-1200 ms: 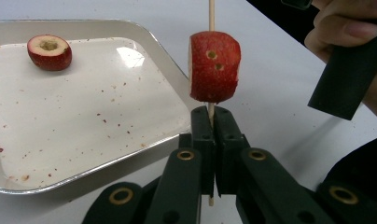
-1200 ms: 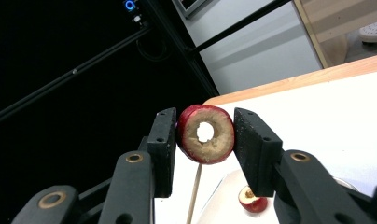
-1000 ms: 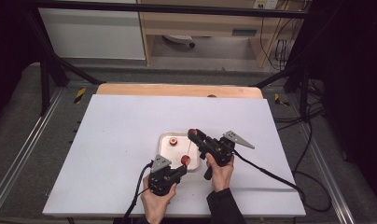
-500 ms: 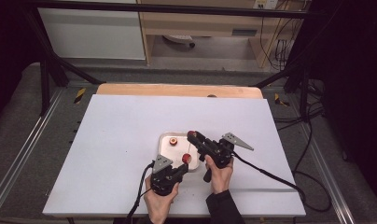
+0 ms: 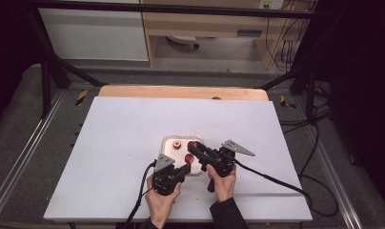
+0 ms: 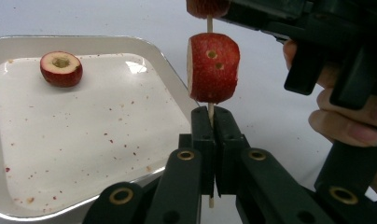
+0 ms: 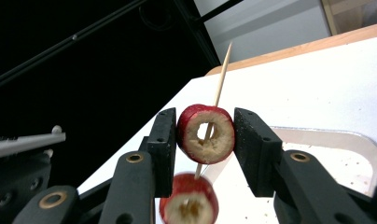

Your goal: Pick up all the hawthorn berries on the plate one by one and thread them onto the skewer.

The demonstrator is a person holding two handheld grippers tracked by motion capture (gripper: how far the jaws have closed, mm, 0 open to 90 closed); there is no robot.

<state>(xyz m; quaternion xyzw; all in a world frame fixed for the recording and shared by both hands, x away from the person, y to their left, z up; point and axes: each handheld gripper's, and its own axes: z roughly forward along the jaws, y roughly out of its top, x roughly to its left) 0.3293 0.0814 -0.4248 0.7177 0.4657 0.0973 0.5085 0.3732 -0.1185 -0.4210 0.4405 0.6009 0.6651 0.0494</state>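
Change: hardly anything is moving since the earlier frames; both hands are staying near the table's front edge.
Left gripper (image 6: pixel 210 122): clamping the skewer (image 6: pixel 210 112) upright.
Right gripper (image 7: pixel 205 135): squeezing the upper fruit piece (image 7: pixel 206 134), apparently sliding it down.
Threaded: lower piece (image 6: pixel 211 68) is sitting just above the left jaws.
Left: one piece (image 6: pixel 61 68) is waiting at the tray's (image 6: pixel 170 70) far corner.

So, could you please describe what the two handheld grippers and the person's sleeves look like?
Both the left gripper and the right gripper are black, with flat rectangular jaws on linkages with brass-coloured pivot rings. Each carries a grey three-cornered plate and trails a black cable. The sleeves are dark.
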